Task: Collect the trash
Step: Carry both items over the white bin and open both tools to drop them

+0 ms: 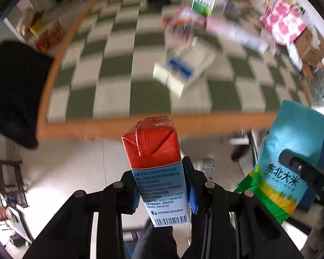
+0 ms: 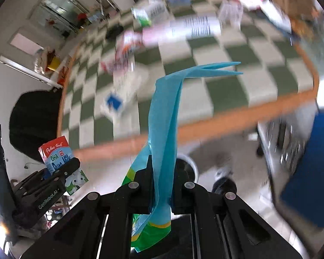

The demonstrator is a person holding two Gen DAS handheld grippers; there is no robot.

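Step in hand: carrying. My left gripper (image 1: 163, 185) clamps a milk carton (image 1: 155, 151) upright between its pads. My right gripper (image 2: 161, 191) pinches a blue rice bag (image 2: 164, 129), hanging limp. Next, I judge: drop both into a bin, perhaps the black bag (image 1: 13, 90) far left. More trash lies on the checkered mat (image 1: 110, 73).

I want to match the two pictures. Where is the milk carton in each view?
Left wrist view: the milk carton stands at bottom centre, gripped between the left tongs, red top up.
Right wrist view: it is at the lower left, held in the left tongs, seen from the side.
Shared landmark: the checkered table with its orange edge lies beyond in both.
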